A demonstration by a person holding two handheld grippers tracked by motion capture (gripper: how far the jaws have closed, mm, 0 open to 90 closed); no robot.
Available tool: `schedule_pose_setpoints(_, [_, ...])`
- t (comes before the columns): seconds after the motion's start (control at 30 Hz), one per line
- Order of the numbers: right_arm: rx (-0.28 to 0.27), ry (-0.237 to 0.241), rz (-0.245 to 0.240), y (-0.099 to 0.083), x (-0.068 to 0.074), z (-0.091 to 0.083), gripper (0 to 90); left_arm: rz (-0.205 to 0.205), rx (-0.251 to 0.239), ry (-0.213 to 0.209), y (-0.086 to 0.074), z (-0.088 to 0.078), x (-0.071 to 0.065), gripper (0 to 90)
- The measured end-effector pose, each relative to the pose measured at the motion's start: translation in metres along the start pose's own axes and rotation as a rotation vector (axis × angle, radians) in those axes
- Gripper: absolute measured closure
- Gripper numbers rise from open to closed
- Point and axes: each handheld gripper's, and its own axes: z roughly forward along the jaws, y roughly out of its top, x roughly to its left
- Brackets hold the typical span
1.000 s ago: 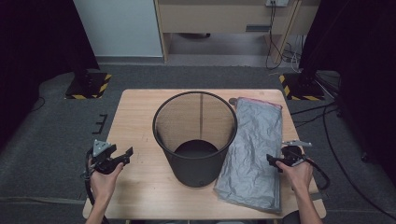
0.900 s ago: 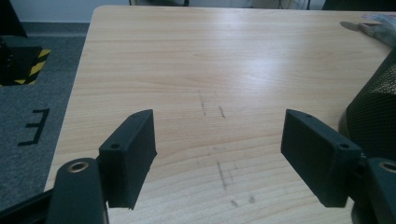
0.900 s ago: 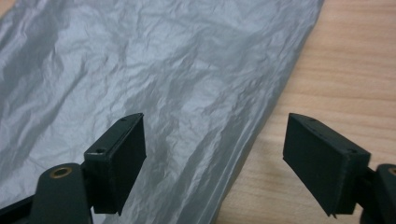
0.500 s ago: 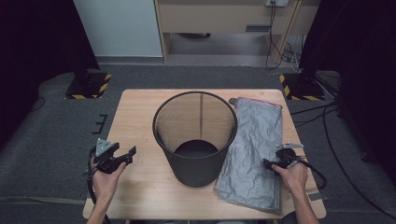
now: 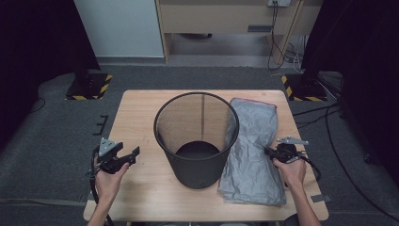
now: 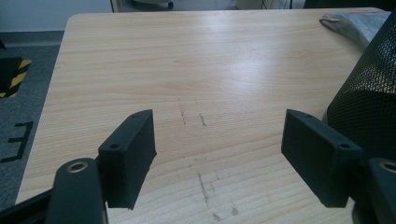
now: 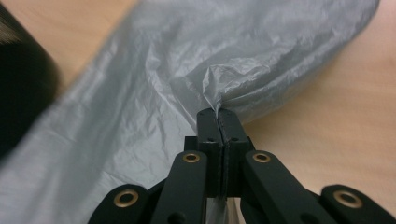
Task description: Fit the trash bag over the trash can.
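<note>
Bag (image 5: 254, 155), the grey plastic one, lies flat on the surface (image 5: 141, 117) just to the right of the black mesh bin (image 5: 197, 136), its long edge tucked against the bin's wall, so it takes only a short lift to carry it over the rim. Your right tool (image 7: 218, 113) has just been closing and now pinches a small peak of the film at the bag's right edge; the plastic puckers up into the shut jaws, which suggests you have caught a single layer to peel the mouth apart. Your left tool (image 6: 219, 154) hangs wide apart over bare wood left of the bin, holding nothing, probably waiting to take the opposite layer. Keep the pinch firm: thin film slips easily.
</note>
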Motion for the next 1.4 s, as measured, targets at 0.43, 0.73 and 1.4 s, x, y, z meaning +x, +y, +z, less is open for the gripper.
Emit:
schedule_pose_setpoints(0.43, [-0.514,0.222,0.048,0.056,0.006,-0.059,89.3,-0.001,-0.027,-0.038,0.003,0.0,-0.008,25.5])
schedule_pose_setpoints(0.73, [-0.754,0.254,0.028,0.113,0.014,-0.104,89.4,0.003,-0.058,-0.055,0.006,-0.002,-0.017,25.7])
schedule_pose_setpoints(1.4, [-0.993,0.353,-0.075,0.229,0.085,-0.137,89.4,0.022,-0.047,-0.067,0.004,0.0,-0.02,26.0])
